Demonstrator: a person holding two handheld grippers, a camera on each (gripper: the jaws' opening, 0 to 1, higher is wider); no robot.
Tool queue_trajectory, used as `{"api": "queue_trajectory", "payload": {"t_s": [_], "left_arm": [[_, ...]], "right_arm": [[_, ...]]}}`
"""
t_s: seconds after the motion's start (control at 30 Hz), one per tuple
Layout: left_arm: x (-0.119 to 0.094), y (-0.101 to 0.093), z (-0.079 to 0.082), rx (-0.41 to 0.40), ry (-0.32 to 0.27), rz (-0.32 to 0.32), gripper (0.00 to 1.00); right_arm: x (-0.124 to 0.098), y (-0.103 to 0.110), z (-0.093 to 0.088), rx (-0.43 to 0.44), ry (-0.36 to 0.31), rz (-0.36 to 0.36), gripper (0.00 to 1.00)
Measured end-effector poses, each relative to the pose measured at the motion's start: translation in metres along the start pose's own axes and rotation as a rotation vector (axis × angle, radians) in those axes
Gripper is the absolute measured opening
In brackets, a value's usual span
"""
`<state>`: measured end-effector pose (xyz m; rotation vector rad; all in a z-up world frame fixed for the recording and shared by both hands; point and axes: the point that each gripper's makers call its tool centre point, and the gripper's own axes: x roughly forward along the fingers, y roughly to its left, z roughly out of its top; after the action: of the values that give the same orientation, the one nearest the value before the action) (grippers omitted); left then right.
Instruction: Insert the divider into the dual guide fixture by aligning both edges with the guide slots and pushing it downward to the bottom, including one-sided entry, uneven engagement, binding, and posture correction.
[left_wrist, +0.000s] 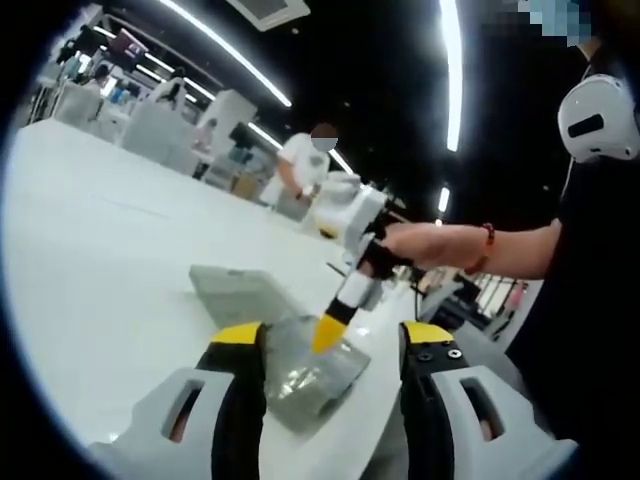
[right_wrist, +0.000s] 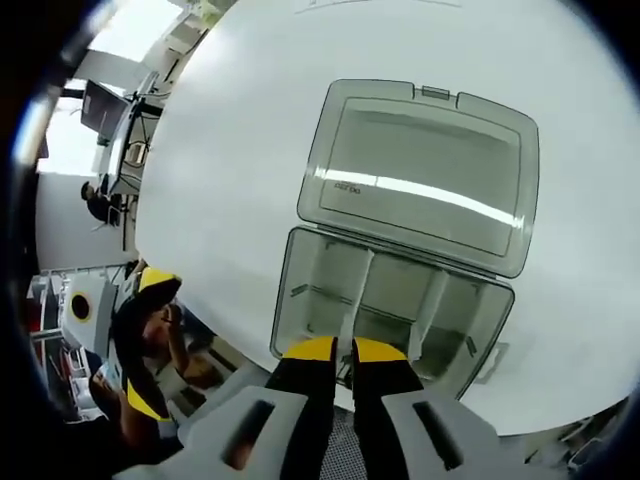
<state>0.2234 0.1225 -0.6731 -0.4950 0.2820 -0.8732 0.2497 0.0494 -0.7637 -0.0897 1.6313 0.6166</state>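
A clear plastic box (right_wrist: 300, 290) lies on the white table with its lid (right_wrist: 420, 180) swung open flat behind it. A thin clear divider (right_wrist: 355, 295) stands in the box, running down between my right gripper's (right_wrist: 344, 350) yellow-tipped jaws, which are shut on its near edge. A second divider (right_wrist: 432, 312) stands to its right. In the left gripper view the box (left_wrist: 300, 385) sits between my left gripper's (left_wrist: 330, 345) wide-open jaws, without contact. The right gripper (left_wrist: 326, 328) points down into it from above. The left gripper (right_wrist: 148, 340) stands beside the box.
The white table (left_wrist: 110, 250) stretches far to the left; its edge (right_wrist: 560, 410) runs close behind the box. A hand (left_wrist: 430, 245) holds the right gripper. A person (left_wrist: 305, 165) stands at the far side, with white equipment (left_wrist: 160, 125) behind.
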Motion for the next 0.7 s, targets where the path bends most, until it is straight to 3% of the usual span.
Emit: {"api": "queue_trajectory", "payload": {"t_s": [0.23,0.7], "left_arm": [[-0.0013,0.0002,0.0011,0.003,0.001,0.003,0.52],[-0.0005,0.0007,-0.0003,-0.002,0.005,0.003,0.51]], "right_arm": [[-0.0017,0.0007,0.0012,0.036,0.002,0.025,0.0],[0.0004,0.0,0.0005,0.006,0.006,0.011,0.0]]}}
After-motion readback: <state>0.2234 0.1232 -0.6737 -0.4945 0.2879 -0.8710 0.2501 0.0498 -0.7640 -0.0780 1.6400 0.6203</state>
